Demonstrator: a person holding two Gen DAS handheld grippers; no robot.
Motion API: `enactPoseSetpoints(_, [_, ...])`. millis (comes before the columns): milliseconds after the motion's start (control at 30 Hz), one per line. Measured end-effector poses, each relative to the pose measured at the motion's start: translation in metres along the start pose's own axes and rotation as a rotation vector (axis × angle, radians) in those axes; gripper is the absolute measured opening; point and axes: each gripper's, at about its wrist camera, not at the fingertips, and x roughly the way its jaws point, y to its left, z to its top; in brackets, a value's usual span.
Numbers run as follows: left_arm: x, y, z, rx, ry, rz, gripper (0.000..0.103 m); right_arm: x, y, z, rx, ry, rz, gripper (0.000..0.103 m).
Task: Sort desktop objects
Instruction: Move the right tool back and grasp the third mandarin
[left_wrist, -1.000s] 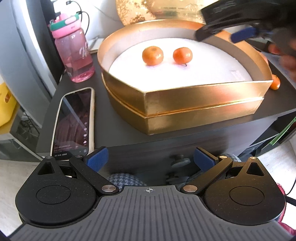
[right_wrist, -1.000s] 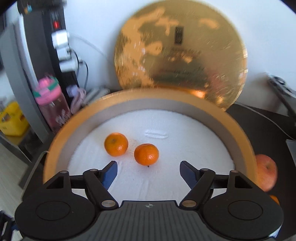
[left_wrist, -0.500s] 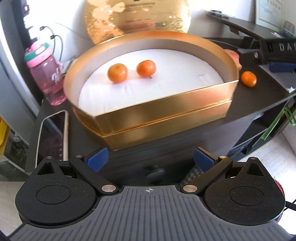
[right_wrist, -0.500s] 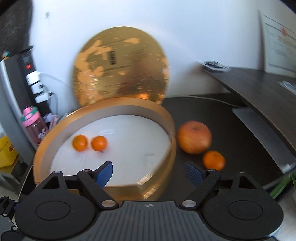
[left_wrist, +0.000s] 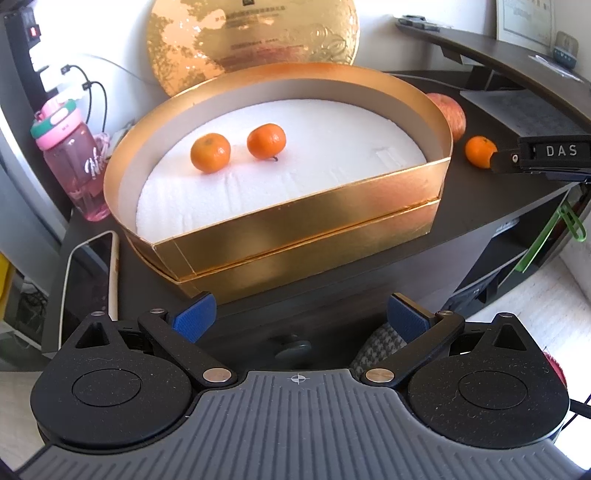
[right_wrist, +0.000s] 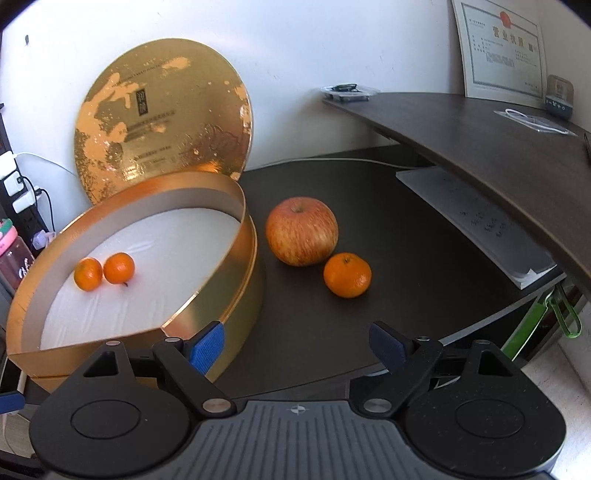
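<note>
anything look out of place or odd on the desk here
Nothing is spilled or damaged. What stands out is the sorting left undone: two tangerines lie in the gold box, while a third tangerine and an apple sit loose on the dark desk beside it. The box lid leans upright against the wall.

Left wrist view: low at the dark desk's (left_wrist: 480, 206) front edge, angled down and forward, close to the gold box's (left_wrist: 295, 218) straight wall. Right wrist view: further right, angled down over open desk toward apple (right_wrist: 301, 230) and loose mandarin (right_wrist: 347, 275). Shared by both: box, round lid (right_wrist: 162, 118), both fruits outside.
</note>
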Motion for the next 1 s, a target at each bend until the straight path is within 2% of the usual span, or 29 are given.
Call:
enactPoseSetpoints(167, [0.002, -0.004, 0.0, 0.016, -0.003, -0.002, 0.101, 0.011, -0.006, -0.002, -0.012, -0.018, -0.004, 0.085])
enactPoseSetpoints(333, [0.004, -0.006, 0.002, 0.022, -0.004, -0.004, 0.101, 0.032, -0.02, 0.001, -0.017, -0.05, -0.004, 0.077])
enactPoseSetpoints(633, [0.013, -0.007, 0.006, 0.026, 0.007, 0.001, 0.101, 0.071, -0.039, 0.011, -0.003, -0.064, -0.037, 0.072])
enactPoseSetpoints(767, [0.017, -0.007, 0.006, 0.03, 0.013, -0.003, 0.101, 0.085, -0.043, 0.015, 0.003, -0.058, -0.049, 0.065])
enactPoseSetpoints(1000, [0.019, -0.005, 0.006, 0.027, 0.02, -0.003, 0.101, 0.104, -0.041, 0.019, -0.008, -0.038, -0.07, 0.061])
